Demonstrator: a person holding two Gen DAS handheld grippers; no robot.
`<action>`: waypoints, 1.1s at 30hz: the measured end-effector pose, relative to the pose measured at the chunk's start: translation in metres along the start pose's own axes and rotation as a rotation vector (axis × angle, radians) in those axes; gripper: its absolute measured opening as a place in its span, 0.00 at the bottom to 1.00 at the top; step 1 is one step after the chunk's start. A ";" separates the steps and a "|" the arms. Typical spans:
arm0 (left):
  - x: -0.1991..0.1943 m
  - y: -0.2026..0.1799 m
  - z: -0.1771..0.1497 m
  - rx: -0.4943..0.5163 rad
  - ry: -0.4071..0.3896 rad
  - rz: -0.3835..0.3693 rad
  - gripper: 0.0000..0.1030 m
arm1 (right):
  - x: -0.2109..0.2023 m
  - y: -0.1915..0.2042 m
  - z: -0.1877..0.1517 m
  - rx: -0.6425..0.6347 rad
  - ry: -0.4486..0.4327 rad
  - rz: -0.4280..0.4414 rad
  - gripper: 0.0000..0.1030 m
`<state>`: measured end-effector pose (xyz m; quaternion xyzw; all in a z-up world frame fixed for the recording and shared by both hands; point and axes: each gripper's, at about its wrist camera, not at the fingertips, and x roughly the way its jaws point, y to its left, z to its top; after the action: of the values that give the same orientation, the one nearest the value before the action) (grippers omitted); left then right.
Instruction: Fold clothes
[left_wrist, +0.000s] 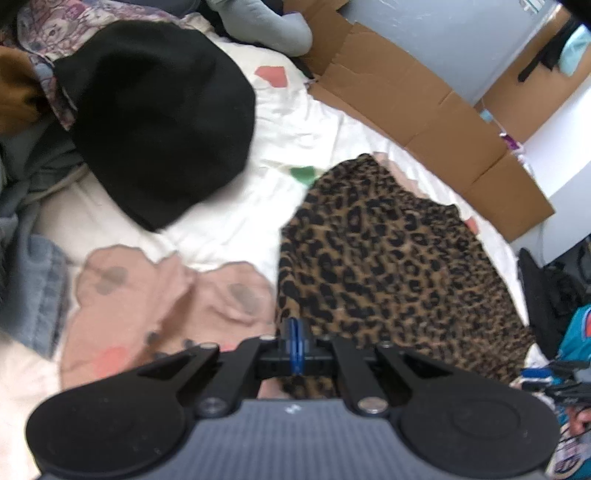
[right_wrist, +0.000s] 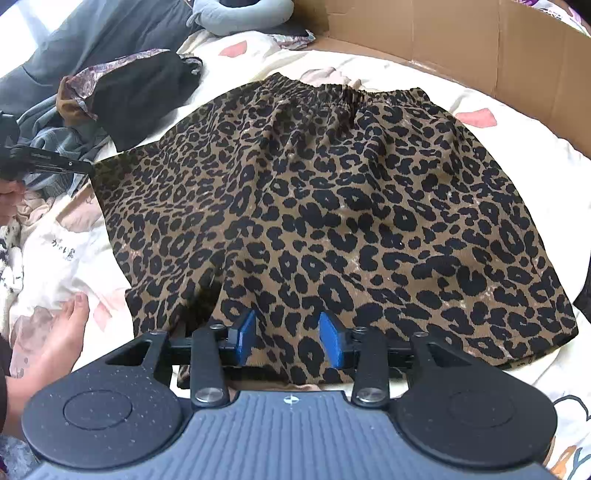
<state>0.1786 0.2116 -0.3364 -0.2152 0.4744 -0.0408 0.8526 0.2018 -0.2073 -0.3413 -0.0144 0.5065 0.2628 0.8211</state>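
A leopard-print skirt (right_wrist: 332, 203) lies spread on the white bed sheet (right_wrist: 517, 147), its elastic waistband at the far side. My right gripper (right_wrist: 288, 339) hovers over the near hem, jaws open, with the fabric beneath the blue pads (right_wrist: 245, 338) and not pinched. In the left wrist view the skirt (left_wrist: 388, 266) lies to the right, and my left gripper (left_wrist: 295, 345) is shut with its blue pads together at the skirt's edge. The right wrist view shows the left gripper (right_wrist: 86, 168) holding the skirt's left corner, which is pulled taut toward it.
A black garment (left_wrist: 159, 122) and a heap of other clothes (right_wrist: 74, 122) lie to the left. Flattened cardboard (left_wrist: 424, 122) lines the bed's far edge. A pink patch on the sheet (left_wrist: 166, 306) lies near the left gripper. A person's bare foot (right_wrist: 62, 332) rests at the lower left.
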 end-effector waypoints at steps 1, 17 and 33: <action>-0.001 -0.005 0.000 -0.005 0.001 -0.012 0.01 | 0.000 0.000 0.001 0.000 -0.001 0.000 0.44; 0.015 -0.087 0.006 0.007 0.006 -0.184 0.01 | -0.003 0.014 0.019 -0.001 -0.064 0.063 0.46; 0.061 -0.172 -0.014 0.023 0.052 -0.392 0.01 | -0.009 0.030 0.045 0.022 -0.168 0.153 0.45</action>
<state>0.2238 0.0346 -0.3210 -0.2925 0.4448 -0.2170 0.8182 0.2224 -0.1720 -0.3045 0.0557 0.4382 0.3193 0.8384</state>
